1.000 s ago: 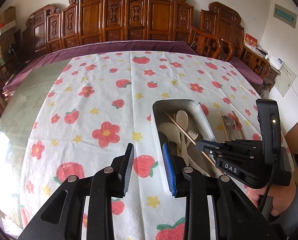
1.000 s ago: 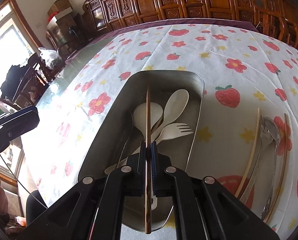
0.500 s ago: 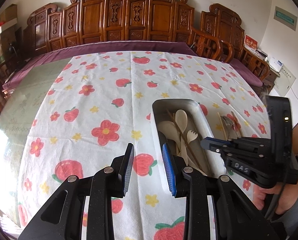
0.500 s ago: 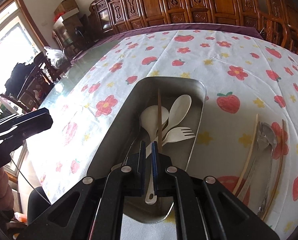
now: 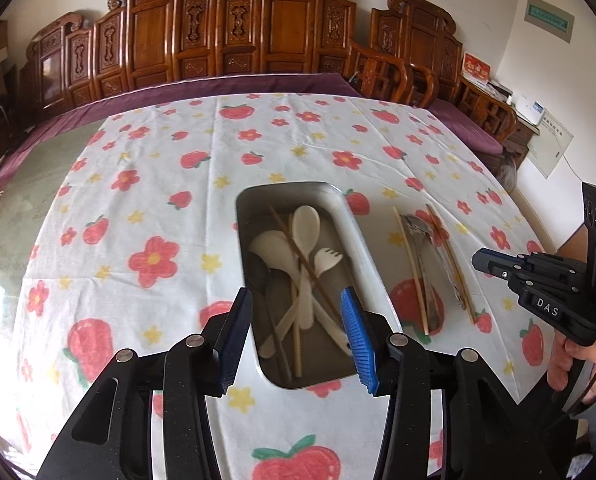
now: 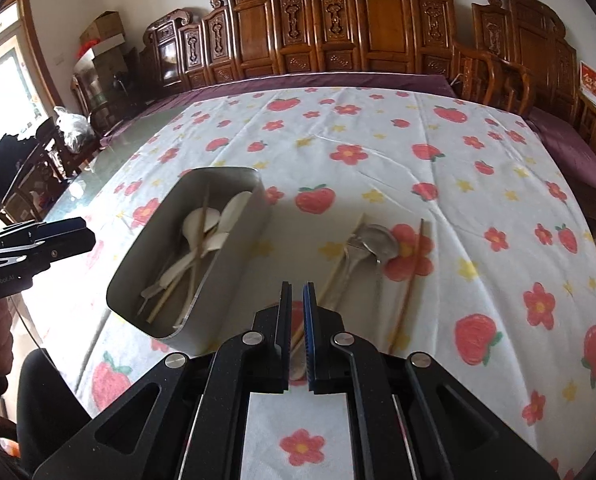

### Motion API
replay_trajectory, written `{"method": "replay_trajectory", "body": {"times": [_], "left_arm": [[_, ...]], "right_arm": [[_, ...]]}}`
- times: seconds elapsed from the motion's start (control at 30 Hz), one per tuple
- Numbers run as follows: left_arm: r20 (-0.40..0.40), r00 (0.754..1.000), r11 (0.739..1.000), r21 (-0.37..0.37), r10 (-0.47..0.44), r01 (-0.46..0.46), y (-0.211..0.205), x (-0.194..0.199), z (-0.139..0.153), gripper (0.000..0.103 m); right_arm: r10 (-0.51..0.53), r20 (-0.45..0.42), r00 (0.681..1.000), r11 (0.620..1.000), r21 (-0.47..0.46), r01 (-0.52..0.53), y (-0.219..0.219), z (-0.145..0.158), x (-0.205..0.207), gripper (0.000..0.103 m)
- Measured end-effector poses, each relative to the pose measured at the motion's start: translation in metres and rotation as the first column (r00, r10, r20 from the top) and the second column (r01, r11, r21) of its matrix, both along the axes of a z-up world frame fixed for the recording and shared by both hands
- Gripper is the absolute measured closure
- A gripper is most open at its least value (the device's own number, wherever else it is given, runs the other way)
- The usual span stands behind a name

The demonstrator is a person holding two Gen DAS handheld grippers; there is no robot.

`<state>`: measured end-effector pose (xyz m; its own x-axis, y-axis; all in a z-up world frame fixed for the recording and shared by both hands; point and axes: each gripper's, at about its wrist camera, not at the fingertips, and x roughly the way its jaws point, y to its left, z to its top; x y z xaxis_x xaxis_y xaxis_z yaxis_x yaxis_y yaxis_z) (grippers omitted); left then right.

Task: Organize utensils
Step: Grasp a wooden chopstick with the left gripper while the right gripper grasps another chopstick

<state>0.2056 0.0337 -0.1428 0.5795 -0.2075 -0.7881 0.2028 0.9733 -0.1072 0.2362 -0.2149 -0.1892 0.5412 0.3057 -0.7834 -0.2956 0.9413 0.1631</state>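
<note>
Strawberry-print cloth covers the table (image 5: 145, 208). Nearest, the left tool (image 5: 295, 330) is opening, empty, over the metal tray (image 5: 372, 256) of utensils; the right tool (image 6: 296, 300) is clenched, empty, above loose chopsticks and spoons (image 6: 368, 244) beside it.

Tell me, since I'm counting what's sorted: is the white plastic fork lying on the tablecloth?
No, the white plastic fork lies inside the grey metal tray among the spoons.

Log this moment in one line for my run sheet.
left tongs: opening, empty | right tongs: shut, empty | metal tray: utensils inside
</note>
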Motion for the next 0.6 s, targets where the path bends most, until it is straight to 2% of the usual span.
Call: {"method": "replay_trajectory", "body": {"times": [0.07,0.33,0.4,0.6], "left_arm": [[0.0,1.0,1.0,0.004,-0.013,0.013,-0.009,0.0,0.0,0.053],[-0.018,0.999,0.999,0.018,-0.051,0.051,-0.039,0.001,-0.006,0.053],[-0.025,0.998,0.998,0.018,-0.058,0.059,-0.046,0.0,-0.009,0.053],[-0.038,0.995,0.996,0.03,-0.088,0.089,-0.065,0.0,-0.013,0.053]], "right_arm": [[-0.016,-0.01,1.0,1.0,-0.011,0.016,-0.009,-0.008,-0.001,0.095],[-0.037,-0.06,0.998,0.997,-0.065,0.033,-0.026,-0.044,0.002,0.096],[-0.039,-0.067,0.997,0.997,-0.076,0.034,-0.028,-0.05,0.005,0.087],[-0.068,-0.081,0.994,0.994,-0.087,0.061,-0.034,-0.062,0.02,0.087]]}}
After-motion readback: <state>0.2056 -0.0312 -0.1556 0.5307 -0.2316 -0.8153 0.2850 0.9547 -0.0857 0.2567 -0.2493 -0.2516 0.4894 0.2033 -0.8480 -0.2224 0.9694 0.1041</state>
